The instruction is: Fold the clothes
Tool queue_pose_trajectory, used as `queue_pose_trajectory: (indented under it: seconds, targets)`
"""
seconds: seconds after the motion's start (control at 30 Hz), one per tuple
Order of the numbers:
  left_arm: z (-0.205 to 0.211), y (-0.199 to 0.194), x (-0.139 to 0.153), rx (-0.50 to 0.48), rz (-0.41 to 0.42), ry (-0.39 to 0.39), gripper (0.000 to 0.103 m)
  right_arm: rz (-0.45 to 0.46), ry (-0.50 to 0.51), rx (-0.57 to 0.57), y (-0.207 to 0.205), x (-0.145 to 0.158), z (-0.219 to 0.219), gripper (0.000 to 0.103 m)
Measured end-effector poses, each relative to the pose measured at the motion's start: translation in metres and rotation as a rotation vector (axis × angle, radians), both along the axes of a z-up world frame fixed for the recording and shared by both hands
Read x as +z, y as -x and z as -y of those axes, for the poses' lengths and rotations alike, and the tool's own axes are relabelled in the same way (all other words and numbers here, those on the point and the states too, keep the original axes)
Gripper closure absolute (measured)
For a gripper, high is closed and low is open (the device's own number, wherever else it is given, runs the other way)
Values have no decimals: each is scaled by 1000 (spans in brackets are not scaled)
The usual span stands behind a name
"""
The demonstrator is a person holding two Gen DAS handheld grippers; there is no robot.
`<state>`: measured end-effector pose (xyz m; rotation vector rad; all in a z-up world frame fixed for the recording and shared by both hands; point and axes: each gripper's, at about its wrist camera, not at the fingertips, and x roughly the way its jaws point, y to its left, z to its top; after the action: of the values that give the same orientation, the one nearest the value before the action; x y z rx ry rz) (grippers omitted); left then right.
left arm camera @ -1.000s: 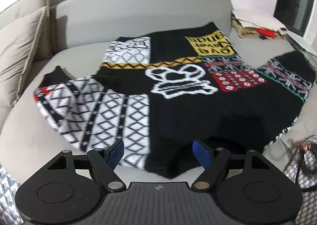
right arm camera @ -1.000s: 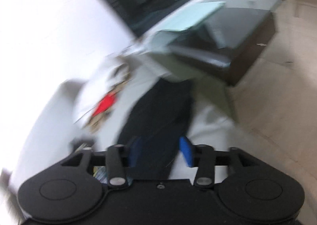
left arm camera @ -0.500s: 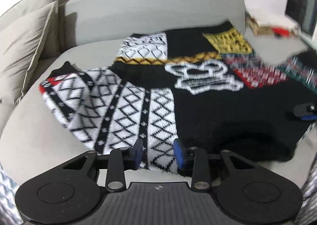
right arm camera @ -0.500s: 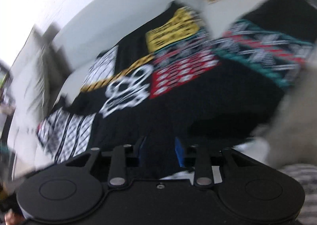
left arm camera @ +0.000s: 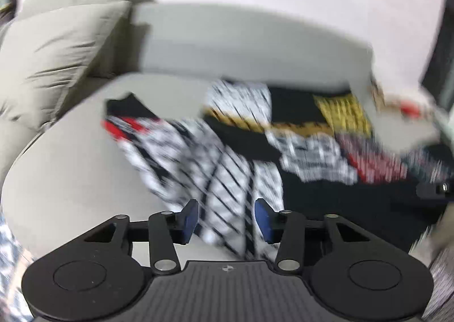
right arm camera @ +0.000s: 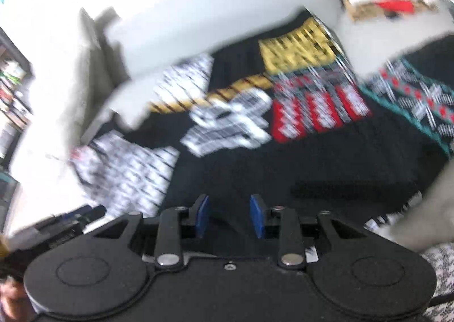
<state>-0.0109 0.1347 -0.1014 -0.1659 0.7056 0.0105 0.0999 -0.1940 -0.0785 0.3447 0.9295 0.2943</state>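
Both grippers have swung in over the sweater since a second ago: the left gripper (left arm camera: 226,218) has slid toward the white diamond-knit side, and the right gripper (right arm camera: 229,217), which then faced a dark window, now looks down on the black hem.

Left fingers (left arm camera: 189,220) are opening; the sweater (left arm camera: 283,157) edge shows in the gap, but the pads do not press it. Right fingers (right arm camera: 202,215) are opening too, black knit between them, no visible pinch.

It lies flat on the sofa (left arm camera: 227,46), its long axis running from 9 to 3 o'clock across both views, hem nearest at 6, collar toward 12. Each gripper is above its own hem corner, so neither is clearly nearer.

Cushions (left arm camera: 56,58) stand at 10 o'clock, well apart. Papers (right arm camera: 388,7) lie at 1 o'clock beyond the sleeve (right arm camera: 420,95). A patterned bag (right arm camera: 437,279) sits at 4 o'clock, just beside the hem; it could snag a fold.
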Motion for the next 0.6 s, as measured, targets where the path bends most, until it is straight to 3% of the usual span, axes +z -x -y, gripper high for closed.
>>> queue_pose_trajectory:
  seconds: [0.17,0.27,0.4,0.6]
  targets:
    - [-82,-4,29,190,114,228,39,73,-104,9,-12,45,-17,55]
    - [-130,-30,20,294,126,323,39,89,-115,7,-27,53,-36,51]
    - [-191,-88,-14,368,25,522,39,76,-123,3,-44,53,-61,51]
    - [-232,-174,-60,398,-156,625,44,101,-67,12,-47,55,-82,50]
